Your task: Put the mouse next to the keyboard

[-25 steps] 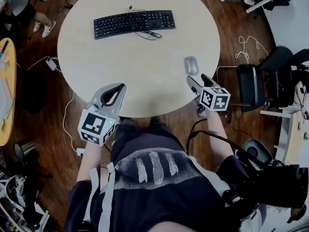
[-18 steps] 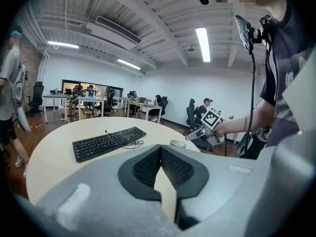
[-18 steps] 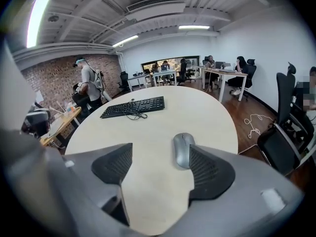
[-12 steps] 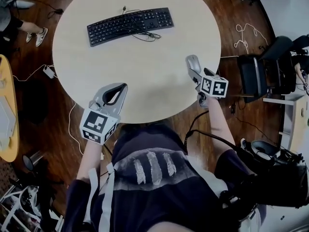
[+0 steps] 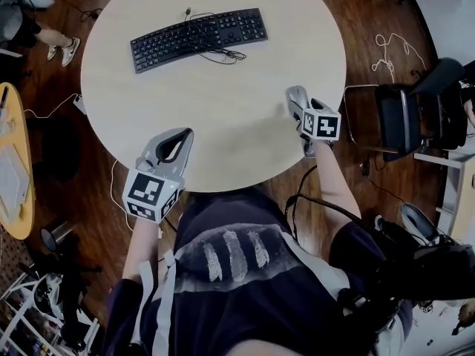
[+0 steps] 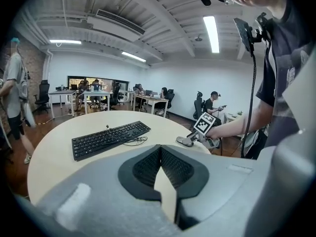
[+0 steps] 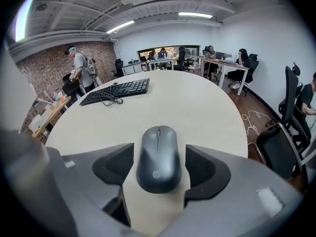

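Observation:
A grey mouse lies on the round pale table near its right edge. My right gripper stands open around the mouse, one pad on each side, neither pressing on it; its jaws have just been closing a little. From above, the right gripper covers most of the mouse. The black keyboard lies at the table's far side, a thin cable coiled on it. My left gripper hovers shut and empty over the near edge, its pads meeting at the tip.
A black office chair stands right of the table. A yellow table is at the far left, with a person's legs beyond it. White cable lies on the wooden floor. Bare tabletop lies between mouse and keyboard.
My right gripper has come forward and down until its jaws straddle the mouse. The left gripper has shifted only slightly over the near edge.

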{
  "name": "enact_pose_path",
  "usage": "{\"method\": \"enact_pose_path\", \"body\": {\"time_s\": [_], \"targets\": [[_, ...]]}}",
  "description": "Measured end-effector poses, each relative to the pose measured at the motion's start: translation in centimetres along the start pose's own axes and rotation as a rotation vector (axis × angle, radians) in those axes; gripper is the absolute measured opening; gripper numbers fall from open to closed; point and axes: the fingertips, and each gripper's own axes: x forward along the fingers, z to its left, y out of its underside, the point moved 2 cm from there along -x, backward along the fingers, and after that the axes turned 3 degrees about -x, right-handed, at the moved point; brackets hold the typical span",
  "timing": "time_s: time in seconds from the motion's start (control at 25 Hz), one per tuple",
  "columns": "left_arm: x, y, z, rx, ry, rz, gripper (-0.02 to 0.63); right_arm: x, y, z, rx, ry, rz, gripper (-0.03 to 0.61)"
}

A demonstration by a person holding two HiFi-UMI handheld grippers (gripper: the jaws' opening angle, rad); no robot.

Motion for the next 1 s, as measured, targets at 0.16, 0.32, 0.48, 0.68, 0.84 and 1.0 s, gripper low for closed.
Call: {"method": "enact_pose_path", "body": {"time_s": [0.16,0.32,0.48,0.68,0.84,1.0], "targets": [[0.1,-0.3,0.2,-0.005,-0.019,-0.005,0.003,0.7,0.3,0.0,-0.035,0.016,0.028,0.296],[-0.1,-0.1,0.5,-0.016,-0.037,-0.006,0.003,0.8,0.1,0.0,-0.038,0.021,0.022,0.290],[-0.7,0.6,1.1,-0.036,-0.051,-0.007,0.003,0.7,0.3,0.2,-0.036,0.013,0.027,0.287],[-1.6,1.1,1.9,-0.050,-0.060,-0.015,0.003,1.0,0.1,1.3,-0.036,0.014,0.032,0.287],[-2.4,1.3,2.6,-0.059,-0.069,-0.021,0.003,1.2,-0.2,2.1,-0.030,0.020,0.031,0.285],[-3.2,1.7,3.1,-0.071,-0.074,-0.024,0.003,1.3,-0.1,2.7,-0.022,0.018,0.036,0.285]]}}
